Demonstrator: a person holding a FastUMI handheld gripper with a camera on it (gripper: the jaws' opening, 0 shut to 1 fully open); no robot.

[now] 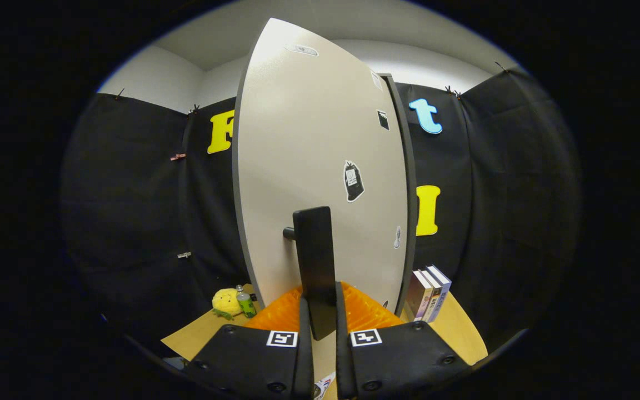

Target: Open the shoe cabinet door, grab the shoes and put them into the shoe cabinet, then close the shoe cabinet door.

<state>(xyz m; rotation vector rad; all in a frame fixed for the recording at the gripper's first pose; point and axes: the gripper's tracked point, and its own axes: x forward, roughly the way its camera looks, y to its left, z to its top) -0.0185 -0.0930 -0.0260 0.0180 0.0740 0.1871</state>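
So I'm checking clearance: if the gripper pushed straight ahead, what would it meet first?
The gripper is shut on the black handle; right behind it, the pale cabinet door.

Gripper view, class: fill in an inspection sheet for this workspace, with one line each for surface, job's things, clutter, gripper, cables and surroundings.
Surface: light wooden table, bare at its right corner.
Job's things: pale cabinet door with stickers, seen at an angle; its dark handle stands upright on a short stem. Shoes: nothing seen.
Clutter: yellow plush toy and small green bottle left of the door; three upright books right of it; orange ribbed object behind the fingers.
Gripper: gripper has the handle's lower end between its fingers; whether both press on it cannot be told.
Cables: nothing seen.
Surroundings: black cloth wall, white wall above.
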